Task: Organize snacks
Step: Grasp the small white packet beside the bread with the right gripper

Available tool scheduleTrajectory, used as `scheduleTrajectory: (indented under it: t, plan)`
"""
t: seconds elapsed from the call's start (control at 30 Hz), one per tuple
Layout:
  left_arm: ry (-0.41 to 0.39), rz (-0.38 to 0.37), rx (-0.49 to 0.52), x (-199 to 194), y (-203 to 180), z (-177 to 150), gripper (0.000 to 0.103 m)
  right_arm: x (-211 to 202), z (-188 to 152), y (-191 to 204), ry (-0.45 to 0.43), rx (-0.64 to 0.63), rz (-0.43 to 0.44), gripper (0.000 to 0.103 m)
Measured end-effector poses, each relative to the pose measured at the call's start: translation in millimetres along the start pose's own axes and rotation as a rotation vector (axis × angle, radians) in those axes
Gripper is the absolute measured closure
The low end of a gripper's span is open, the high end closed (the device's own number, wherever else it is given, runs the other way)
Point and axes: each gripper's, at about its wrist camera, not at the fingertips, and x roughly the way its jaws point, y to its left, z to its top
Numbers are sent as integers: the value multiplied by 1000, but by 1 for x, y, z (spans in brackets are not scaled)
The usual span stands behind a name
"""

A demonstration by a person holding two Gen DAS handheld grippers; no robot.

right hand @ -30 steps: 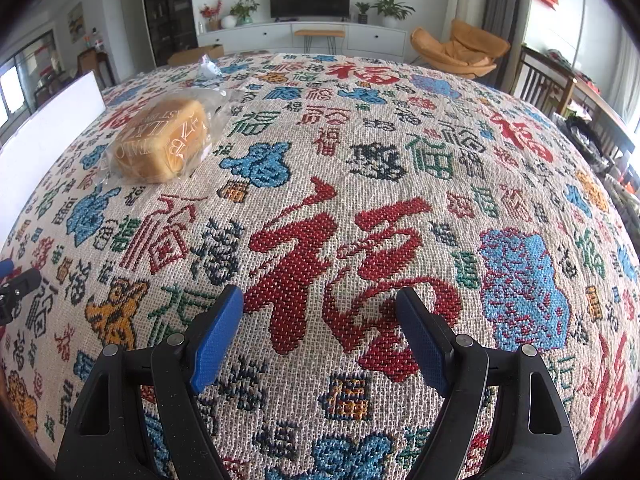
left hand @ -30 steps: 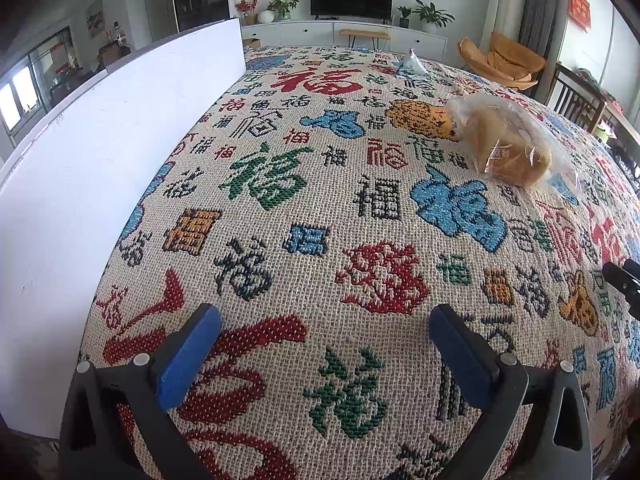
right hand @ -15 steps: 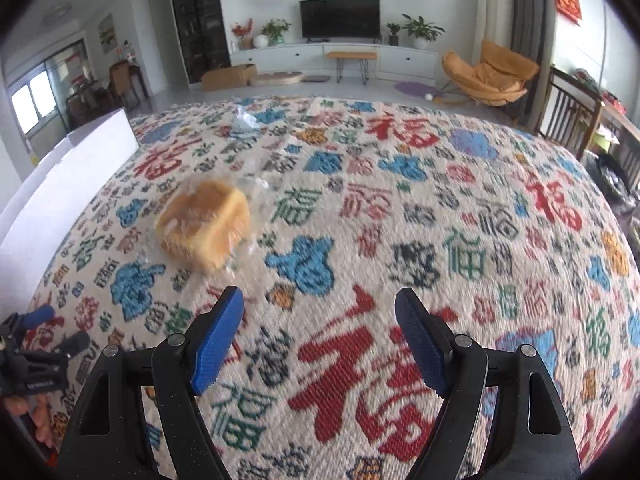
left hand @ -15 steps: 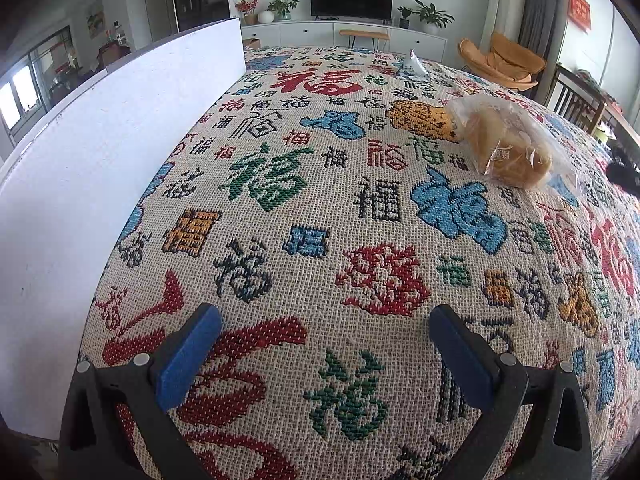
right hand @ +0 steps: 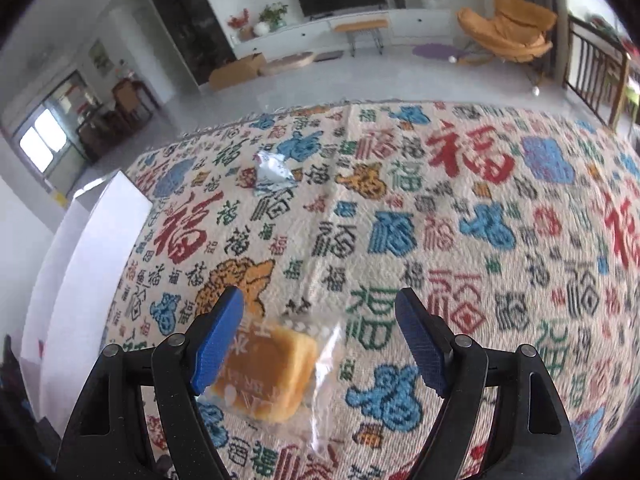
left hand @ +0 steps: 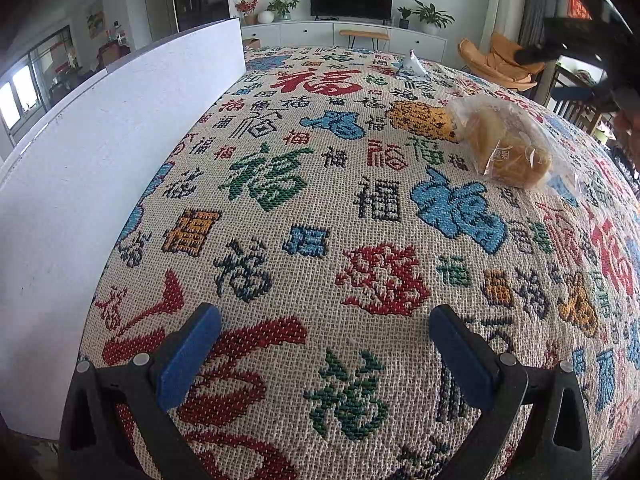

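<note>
My right gripper (right hand: 320,334) hangs above the tabletop (right hand: 500,240), its blue-padded jaws spread wide with nothing pinched between them. Below it lies a golden-brown bread loaf in a clear plastic wrapper (right hand: 266,376), resting on the woven beige cloth covered with red, blue, green and orange characters (right hand: 400,208). In the right wrist view the loaf sits under the left pad and partly behind it, off centre in the gap, and I cannot tell whether the pad touches the wrapper. Farther across the cloth, well apart from the loaf, lies a small crumpled silver-white snack packet (right hand: 272,172).

My left gripper (left hand: 326,350) points down at the cloth near its near edge, jaws likewise spread and empty. From here the wrapped loaf (left hand: 506,142) is off to the right and well apart from my pads, and the silver packet (left hand: 412,66) lies near the far edge. A tall white flat board (left hand: 100,168) stands upright along the left side of the tabletop. The right gripper's black frame (left hand: 584,44) shows at the upper right, above the loaf.
</note>
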Motion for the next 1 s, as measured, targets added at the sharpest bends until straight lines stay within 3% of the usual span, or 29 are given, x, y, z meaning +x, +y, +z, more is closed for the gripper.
scheduleTrajectory:
  t: [0.3,0.6,0.77,0.8,0.83,1.0]
  plan:
    - [0,0,0,0,0,0,0,91,78,67,176,-246,-66,22]
    - [0,0,-1,1,0,1,0,167,112,61,195,-100,-85,22]
    - [0,-1,0,2,0,2,0,183,114,57,196,-71,-88,26]
    - [0,-1,0,2,0,2,0,183,112,57,192,-73,-83,40]
    - [0,-1,0,2,0,2,0,183,111,58,197,-80,-95,65]
    - [0,-2,0,2,0,2,0,169,106,57,157,-70,-98,70]
